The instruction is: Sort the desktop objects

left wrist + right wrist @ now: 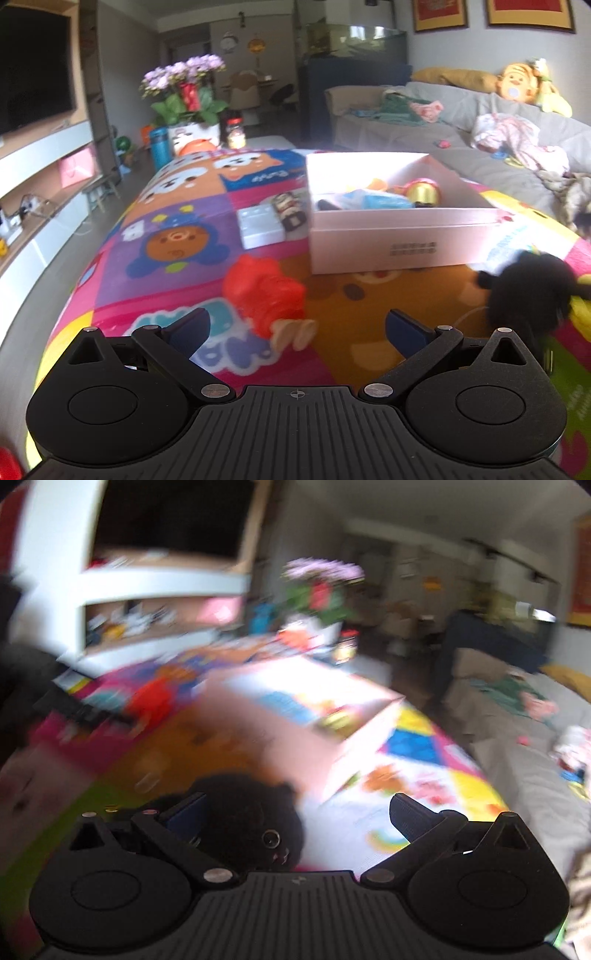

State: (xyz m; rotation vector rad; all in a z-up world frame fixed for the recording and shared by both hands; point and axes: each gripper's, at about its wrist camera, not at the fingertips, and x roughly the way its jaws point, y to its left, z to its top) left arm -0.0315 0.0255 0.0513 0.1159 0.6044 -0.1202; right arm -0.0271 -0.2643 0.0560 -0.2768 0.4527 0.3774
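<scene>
In the left wrist view my left gripper (297,330) is open just above the colourful cartoon mat (177,243). A red toy figure (264,295) lies on the mat right ahead of it, between the lines of the two fingers and nearer the left one. A black fluffy plush (528,291) sits at the right edge. The right wrist view is motion-blurred. In it my right gripper (297,818) is open, and the black plush (251,819) lies between the fingers, against the left finger (184,816). An open white box (388,229) holding several toys stands behind.
A small white block (258,225) and a dark packet (290,214) lie left of the white box (314,734). Potted flowers (184,92), a blue bottle (159,146) and a jar (235,129) stand at the far end. A grey sofa (461,147) with clothes runs along the right.
</scene>
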